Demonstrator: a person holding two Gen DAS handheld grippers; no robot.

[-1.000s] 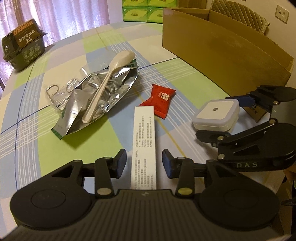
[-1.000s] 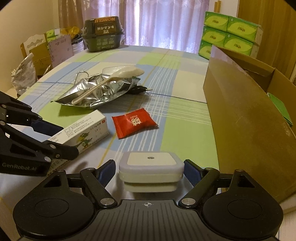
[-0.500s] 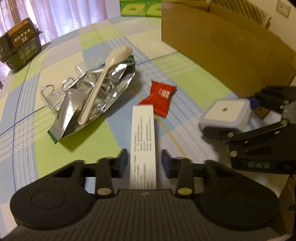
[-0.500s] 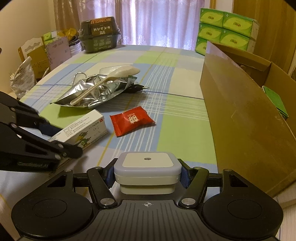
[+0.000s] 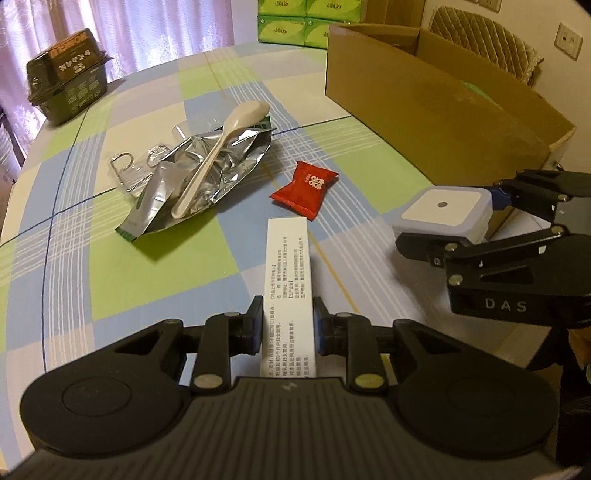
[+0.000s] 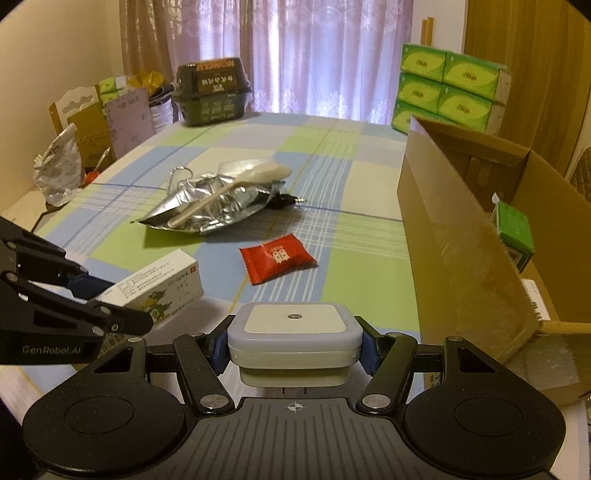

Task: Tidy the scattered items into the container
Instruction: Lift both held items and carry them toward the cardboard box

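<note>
Beside the open cardboard box (image 6: 461, 221), the right gripper (image 6: 294, 349) clamps the white square light (image 6: 294, 332) while the left gripper (image 5: 288, 328) pinches the medicine carton (image 5: 287, 280) (both lifted, presumably for boxing).

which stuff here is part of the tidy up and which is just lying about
Job: white medicine carton, white square night light, red candy packet, silver foil pouch, cream plastic spoon, brown cardboard box.
Lying about: green tissue packs, dark noodle tub.

Round table (image 6: 332, 155) in a pastel check cloth, sheer pink curtains (image 6: 295, 48) glowing with daylight, cream wall (image 6: 55, 55), white chair (image 6: 74, 101), quilted chair back (image 5: 480, 31), wall socket (image 5: 570, 41)
</note>
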